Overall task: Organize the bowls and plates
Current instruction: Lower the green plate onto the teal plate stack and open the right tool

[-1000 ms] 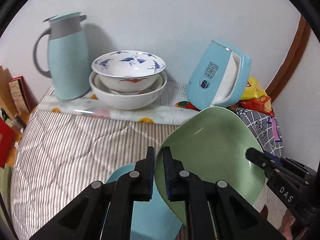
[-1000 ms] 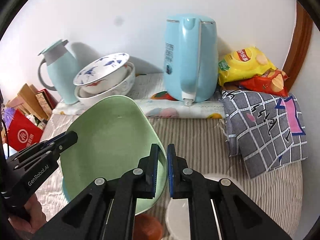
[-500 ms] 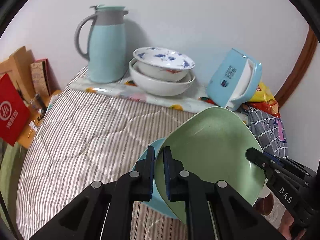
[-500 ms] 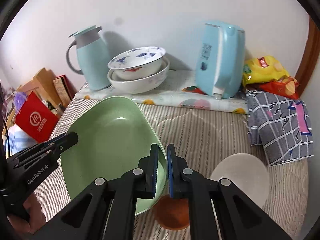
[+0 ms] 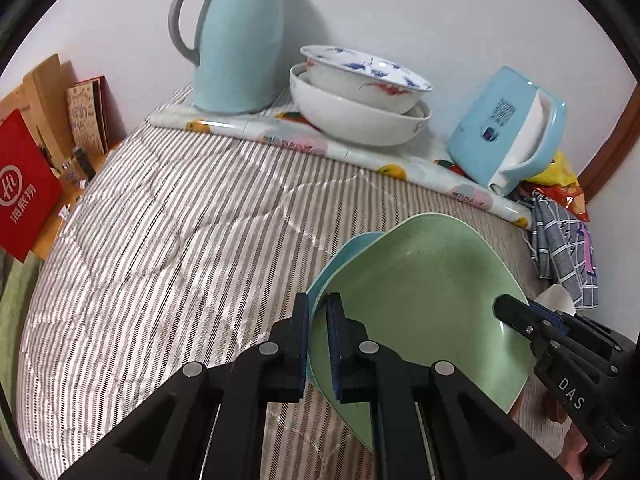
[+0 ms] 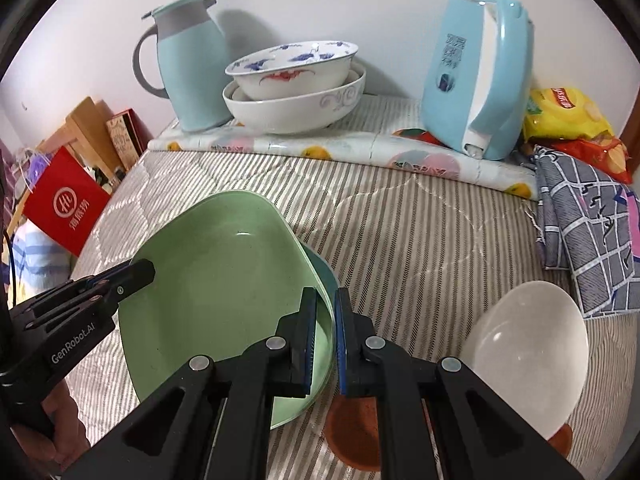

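A pale green squarish plate [image 5: 420, 300] [image 6: 224, 288] hangs tilted between both grippers, low over the striped bed cover. My left gripper [image 5: 318, 320] is shut on its left rim, and my right gripper [image 6: 326, 320] is shut on its right rim. Each gripper's tip shows in the other's view, pinching the far rim. Right beneath the green plate lies a blue plate [image 5: 348, 252] [image 6: 322, 276], only its edge showing; I cannot tell whether the two touch. A white bowl [image 6: 528, 356] and a small brown dish [image 6: 352, 428] lie to the right.
At the back, on a fruit-print mat, are two stacked white bowls [image 5: 360, 100] [image 6: 296, 92], a light blue jug [image 5: 236, 40] and a blue kettle [image 6: 476, 76]. A checked cloth [image 6: 592, 232] and snack bags [image 6: 568, 116] lie right. A red bag [image 5: 24, 196] stands left.
Both grippers have carried the green plate down and across the bed, so it now hangs over the blue plate. The white bowl and brown dish have come into the right view.
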Demonstrator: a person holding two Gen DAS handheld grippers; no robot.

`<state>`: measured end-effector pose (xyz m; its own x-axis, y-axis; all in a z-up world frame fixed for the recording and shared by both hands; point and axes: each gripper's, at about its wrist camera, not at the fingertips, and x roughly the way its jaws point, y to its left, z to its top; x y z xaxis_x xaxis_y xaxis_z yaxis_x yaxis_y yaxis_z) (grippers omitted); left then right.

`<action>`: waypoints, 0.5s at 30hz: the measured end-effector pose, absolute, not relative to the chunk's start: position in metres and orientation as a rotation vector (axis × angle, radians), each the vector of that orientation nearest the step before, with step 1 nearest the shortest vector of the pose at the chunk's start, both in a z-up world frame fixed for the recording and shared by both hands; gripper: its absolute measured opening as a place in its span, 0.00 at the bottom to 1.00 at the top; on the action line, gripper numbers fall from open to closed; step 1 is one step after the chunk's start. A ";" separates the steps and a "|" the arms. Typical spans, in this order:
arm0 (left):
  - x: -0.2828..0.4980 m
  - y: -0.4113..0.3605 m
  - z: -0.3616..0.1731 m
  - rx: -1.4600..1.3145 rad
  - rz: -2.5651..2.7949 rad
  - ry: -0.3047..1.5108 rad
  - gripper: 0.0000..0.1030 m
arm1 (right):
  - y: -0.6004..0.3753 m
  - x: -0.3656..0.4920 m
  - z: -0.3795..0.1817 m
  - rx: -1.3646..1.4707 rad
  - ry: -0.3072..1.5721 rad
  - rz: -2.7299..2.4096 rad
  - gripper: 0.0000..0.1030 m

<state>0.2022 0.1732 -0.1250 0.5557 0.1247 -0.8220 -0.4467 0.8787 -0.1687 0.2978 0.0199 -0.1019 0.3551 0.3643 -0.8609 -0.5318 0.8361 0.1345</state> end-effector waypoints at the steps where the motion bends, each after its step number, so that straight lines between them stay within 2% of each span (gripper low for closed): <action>1: 0.203 0.174 -0.127 -0.383 0.350 0.929 0.09 | 0.022 0.298 -0.104 -0.184 1.059 0.584 0.09; 15: 0.213 0.177 -0.143 -0.361 0.356 0.968 0.09 | 0.039 0.321 -0.128 -0.267 1.073 0.620 0.09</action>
<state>0.2127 0.1766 -0.1434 0.5187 0.1316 -0.8448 -0.4475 0.8837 -0.1372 0.3213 0.0393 -0.1280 0.3293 0.3417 -0.8802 -0.5922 0.8009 0.0893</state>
